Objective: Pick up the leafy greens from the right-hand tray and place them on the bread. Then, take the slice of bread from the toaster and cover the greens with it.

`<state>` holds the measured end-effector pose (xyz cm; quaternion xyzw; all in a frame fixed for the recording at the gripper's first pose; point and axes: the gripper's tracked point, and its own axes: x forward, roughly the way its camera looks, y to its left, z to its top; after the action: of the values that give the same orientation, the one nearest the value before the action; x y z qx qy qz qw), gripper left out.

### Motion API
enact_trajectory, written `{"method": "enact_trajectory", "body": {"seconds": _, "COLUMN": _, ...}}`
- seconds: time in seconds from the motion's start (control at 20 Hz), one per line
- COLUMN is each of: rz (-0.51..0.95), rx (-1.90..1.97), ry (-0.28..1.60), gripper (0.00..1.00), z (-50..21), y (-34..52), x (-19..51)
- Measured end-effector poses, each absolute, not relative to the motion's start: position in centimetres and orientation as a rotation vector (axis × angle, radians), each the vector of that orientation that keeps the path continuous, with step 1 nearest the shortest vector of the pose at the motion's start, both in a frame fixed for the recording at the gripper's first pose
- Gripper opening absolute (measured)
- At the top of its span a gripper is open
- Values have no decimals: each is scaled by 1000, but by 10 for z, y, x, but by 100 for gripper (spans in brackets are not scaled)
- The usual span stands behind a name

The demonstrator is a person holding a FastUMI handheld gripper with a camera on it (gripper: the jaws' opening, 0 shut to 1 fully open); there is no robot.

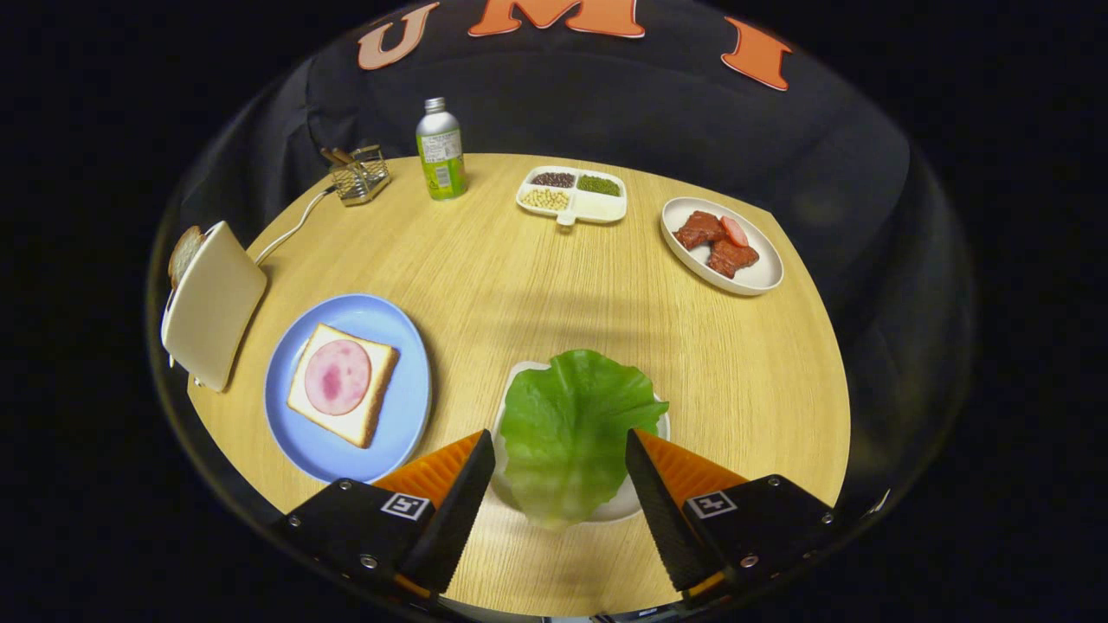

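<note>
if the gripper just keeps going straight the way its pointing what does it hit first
Most likely the lettuce leaf on its small white dish: it lies between the open gripper fingers. Height above the leaf is unclear from this view, so contact isn't certain.

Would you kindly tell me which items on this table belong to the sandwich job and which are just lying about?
Job: lettuce leaf on its white tray, between the open gripper fingers; bread with ham on blue plate; toaster holding a bread slice.

Lying about: bottle, divided bean dish, meat plate, wire basket.
</note>
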<state>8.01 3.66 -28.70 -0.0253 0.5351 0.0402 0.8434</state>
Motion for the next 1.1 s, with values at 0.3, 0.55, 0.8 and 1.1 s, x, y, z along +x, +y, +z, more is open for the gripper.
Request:
{"method": "enact_trajectory", "body": {"seconds": 0.3, "rz": 31, "rx": 7, "ry": 1232, "gripper": 86, "z": -321, "y": 31, "x": 85}}
{"method": "enact_trajectory", "body": {"seconds": 0.55, "rz": 16, "rx": 41, "ry": 1297, "gripper": 76, "z": -337, "y": 36, "x": 83}}
{"method": "enact_trajectory", "body": {"seconds": 0.8, "rz": 21, "rx": 47, "ry": 1293, "gripper": 56, "z": -337, "y": 42, "x": 83}}
{"method": "enact_trajectory", "body": {"seconds": 1.1, "rz": 13, "rx": 70, "ry": 1259, "gripper": 15, "z": -337, "y": 34, "x": 85}}
